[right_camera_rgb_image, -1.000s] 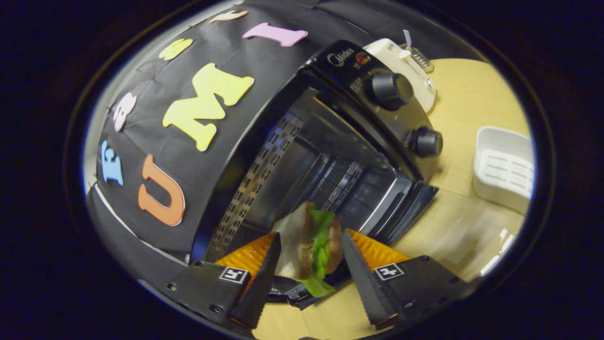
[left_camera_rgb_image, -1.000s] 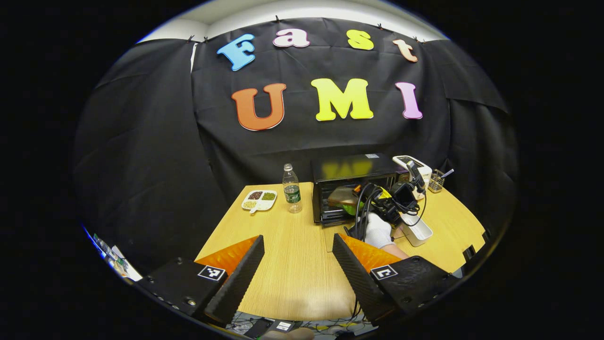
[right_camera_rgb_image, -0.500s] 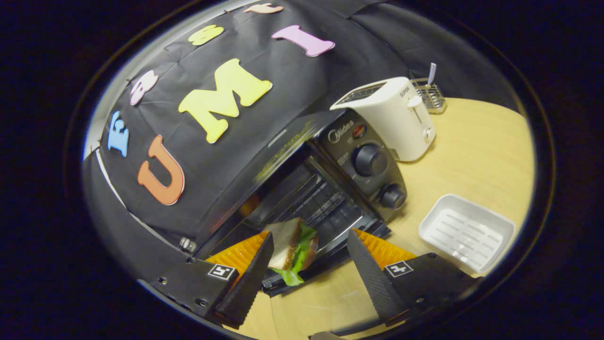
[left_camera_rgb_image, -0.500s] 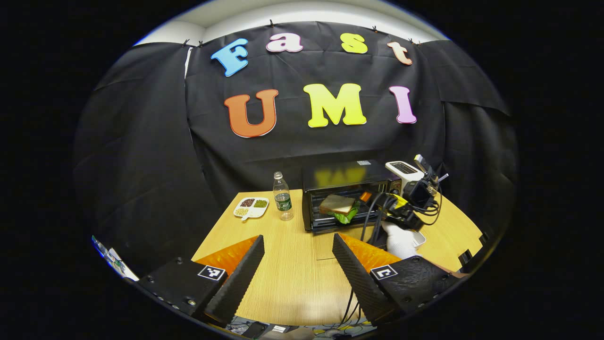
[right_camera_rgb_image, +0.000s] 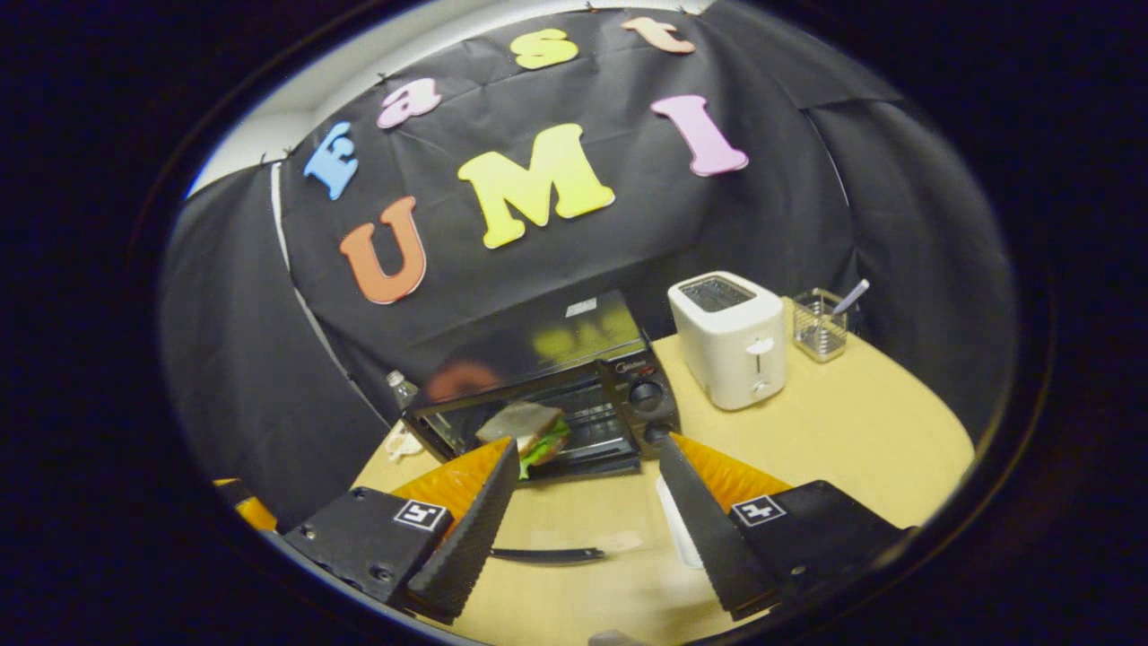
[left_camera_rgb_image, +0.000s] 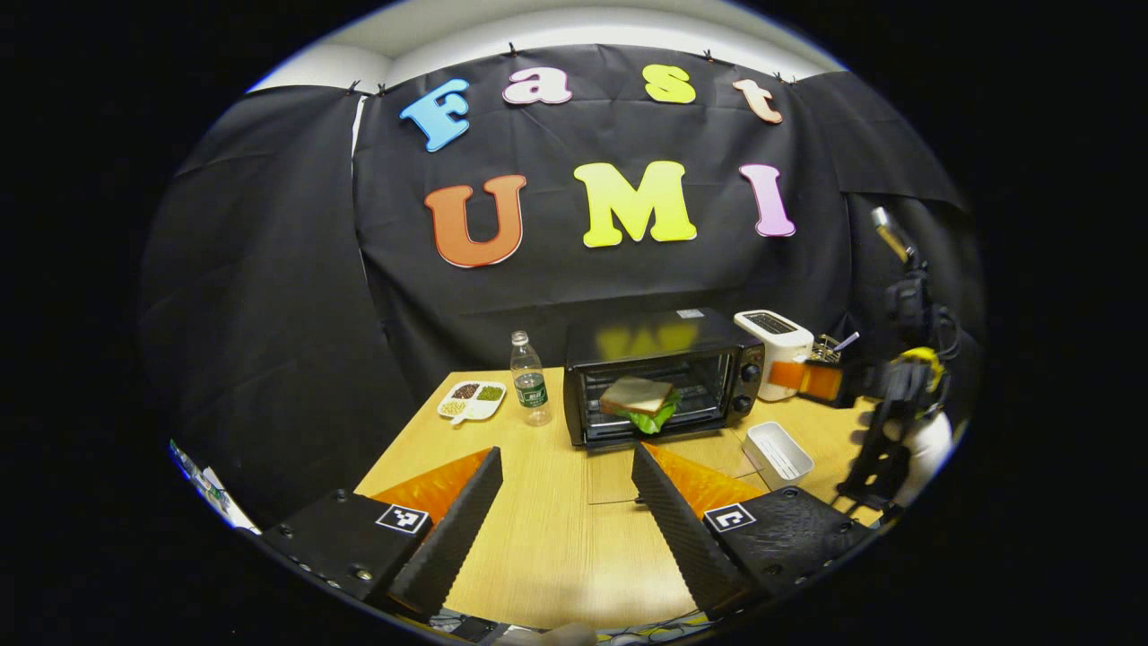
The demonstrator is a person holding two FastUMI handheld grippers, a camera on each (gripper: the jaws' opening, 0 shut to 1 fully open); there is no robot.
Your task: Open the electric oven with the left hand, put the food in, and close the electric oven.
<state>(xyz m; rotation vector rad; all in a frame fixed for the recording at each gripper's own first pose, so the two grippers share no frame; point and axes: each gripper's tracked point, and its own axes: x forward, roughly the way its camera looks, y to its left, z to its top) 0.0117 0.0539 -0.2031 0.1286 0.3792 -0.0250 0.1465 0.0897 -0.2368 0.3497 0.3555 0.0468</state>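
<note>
Tongs: left point(left_camera_rgb_image: 565, 489) and right point(right_camera_rgb_image: 587, 489) both spread, grasping nothing. Sandwich point(left_camera_rgb_image: 639, 399) lies inside oven point(left_camera_rgb_image: 659, 377); door down. Step: left tongs lift door squarely, shutting gently.

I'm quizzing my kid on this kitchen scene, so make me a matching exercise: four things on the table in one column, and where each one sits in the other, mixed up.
Things:
1. sandwich with green lettuce
2. clear plastic water bottle
3. white two-slot toaster
4. empty white rectangular tray

Places:
A. just beside the black electric oven, on its knob side, near a wire basket
B. on the wooden table in front of the toaster
C. inside the open oven
D. between the oven and a white divided dish

Pairs: 1-C, 2-D, 3-A, 4-B
</note>
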